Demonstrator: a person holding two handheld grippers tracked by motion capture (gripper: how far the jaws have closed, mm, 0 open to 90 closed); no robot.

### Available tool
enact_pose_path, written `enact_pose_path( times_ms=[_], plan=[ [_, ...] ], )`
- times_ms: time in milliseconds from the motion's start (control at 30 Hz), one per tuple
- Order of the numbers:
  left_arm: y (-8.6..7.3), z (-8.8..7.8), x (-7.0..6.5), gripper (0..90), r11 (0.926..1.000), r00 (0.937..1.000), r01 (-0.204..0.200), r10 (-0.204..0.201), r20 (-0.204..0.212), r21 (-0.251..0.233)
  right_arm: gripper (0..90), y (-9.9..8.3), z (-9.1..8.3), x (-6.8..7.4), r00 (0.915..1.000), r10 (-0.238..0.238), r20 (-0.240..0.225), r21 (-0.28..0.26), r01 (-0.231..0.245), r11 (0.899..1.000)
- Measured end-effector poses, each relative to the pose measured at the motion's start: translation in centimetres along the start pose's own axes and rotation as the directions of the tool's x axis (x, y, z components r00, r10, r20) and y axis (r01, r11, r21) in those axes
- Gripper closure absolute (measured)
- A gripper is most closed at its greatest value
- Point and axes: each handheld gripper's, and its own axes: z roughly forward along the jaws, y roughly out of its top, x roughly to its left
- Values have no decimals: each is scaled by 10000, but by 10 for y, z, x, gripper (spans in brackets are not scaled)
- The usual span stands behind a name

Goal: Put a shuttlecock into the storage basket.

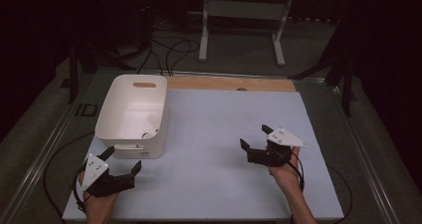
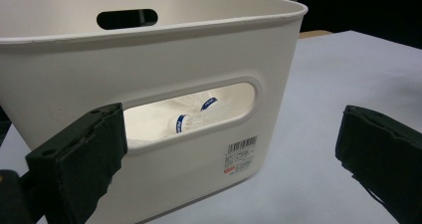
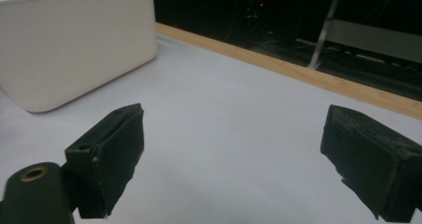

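Since the left one sits closest to the bin, that's where the action looks to be, so here's the rundown:

left hand-held gripper (image 1: 119, 162): jaws spread wide, nothing between them, hovering just in front of the near wall of the white bin (image 1: 130, 115). In its own view the black jaws frame the bin's handle slot (image 2: 191, 115).

white bin: stands upright on the left side of the desk (image 1: 214, 154), toward the far edge, open top up. A barcode sticker (image 2: 242, 148) is on the near wall, right below the slot.

what's inside: a couple of white pieces with blue bands (image 2: 194, 115) peek through the slot. Can't say for sure what they are, too little is visible.

right hand-held gripper (image 1: 256, 137): also wide open and empty, parked over bare desk, well apart from the bin. Its camera sees the bin's corner (image 3: 74, 45) off to one side.

step in hand (a guess): the left hand going for a grip on the bin's near wall or rim.

how to do it well: keep the jaws open until one sits inside the slot or over the rim and the other outside the wall, then close squarely on the plastic.

watch out: thin, smooth wall, so a corner pinch could slip or tip the bin. Bring the right one over to steady the far side if lifting.
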Motion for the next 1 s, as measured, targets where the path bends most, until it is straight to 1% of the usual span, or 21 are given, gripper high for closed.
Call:
enact_pose_path(
  times_ms=[33, 67, 100, 167, 233, 267, 300, 333, 400, 533, 567, 700, 867, 1000],
  plan=[
    [0, 0, 0, 3, 10000, 10000, 3, -3, 12, -9, 99, -3, -2, -1, 9999, 107, 30, -54, -107, 9999],
    [0, 0, 0, 3, 10000, 10000, 3, -3, 12, -9, 99, -3, -2, -1, 9999, 107, 30, -54, -107, 9999],
    [1, 1, 0, 3, 10000, 10000, 30, -29, 23, -41, 100, -10, -6, -5, 9995, 221, 242, -67, -220, 9997],
    [1, 1, 1, 3, 10000, 10000, 81, -81, 40, -57, 99, -16, -10, -8, 9990, 347, 299, -145, -342, 9993],
    [1, 1, 1, 3, 9999, 9999, 97, -97, 42, -66, 100, -19, -12, -8, 9988, 328, 357, -174, -322, 9993],
    [1, 2, 2, 3, 9999, 9999, 136, -136, 32, -73, 100, -23, -16, -9, 9983, 427, 399, -335, -414, 9986],
    [1, 2, 2, 3, 9999, 9999, 143, -142, 31, -80, 100, -26, -18, -9, 9982, 408, 438, -429, -389, 9983],
    [1, 2, 2, 3, 9999, 9999, 143, -142, 31, -80, 100, -28, -19, -9, 9978, 393, 536, -468, -368, 9982],
    [1, 2, 1, 3, 9999, 9999, 118, -118, 34, -90, 100, -33, -21, -9, 9973, 494, 537, -537, -465, 9975],
    [1, 3, 1, 3, 9999, 9999, 106, -105, 25, -86, 100, -35, -22, -9, 9969, 525, 580, -562, -493, 9972],
    [1, 3, 1, 3, 9999, 10000, 84, -84, 14, -90, 100, -38, -22, -9, 9961, 637, 613, -631, -598, 9962],
    [1, 3, 2, 3, 9999, 10000, 65, -65, -4, -91, 100, -40, -26, -10, 9944, 820, 667, -780, -768, 9940],
    [1, 2, 2, 3, 10000, 10000, 30, -30, -3, -91, 100, -46, -31, -10, 9931, 839, 816, -842, -770, 9935],
    [1, 2, 2, 3, 10000, 10000, 15, -15, -16, -95, 100, -48, -32, -11, 9928, 860, 836, -882, -786, 9930]
  ],
)
